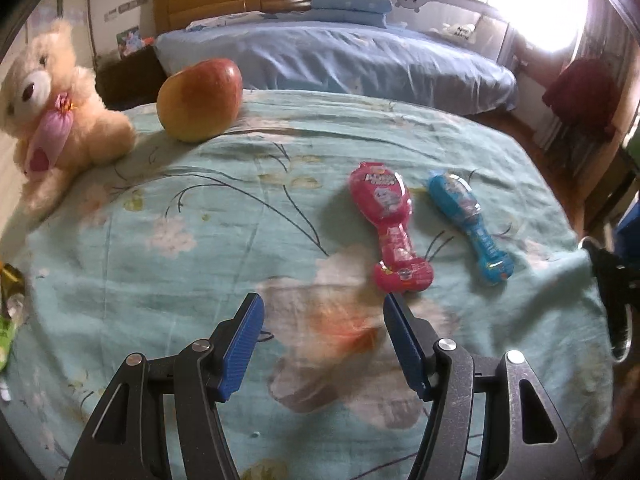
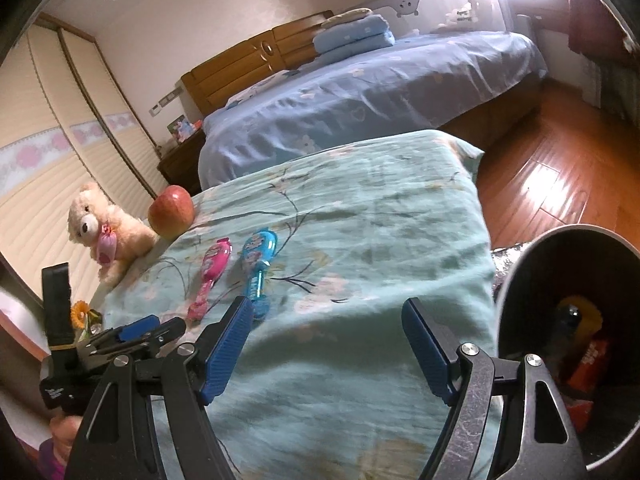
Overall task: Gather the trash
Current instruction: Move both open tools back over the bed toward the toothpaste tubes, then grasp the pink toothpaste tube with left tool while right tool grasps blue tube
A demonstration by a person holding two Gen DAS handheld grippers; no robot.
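Note:
A pink candy pack (image 1: 389,227) and a blue candy pack (image 1: 469,226) lie side by side on the teal floral bedcover (image 1: 200,240); both also show in the right wrist view, pink (image 2: 210,280) and blue (image 2: 258,270). My left gripper (image 1: 323,322) is open and empty just short of the pink pack. My right gripper (image 2: 328,326) is open and empty over the cover's near edge. A dark round bin (image 2: 568,340) at the right holds orange and yellow wrappers. A green wrapper (image 1: 6,336) lies at the cover's left edge.
A plush bear (image 1: 52,120) and an apple (image 1: 200,100) sit at the far left of the cover. A second bed with blue bedding (image 2: 380,92) stands behind. Wooden floor (image 2: 560,184) lies to the right. The left gripper shows in the right wrist view (image 2: 132,334).

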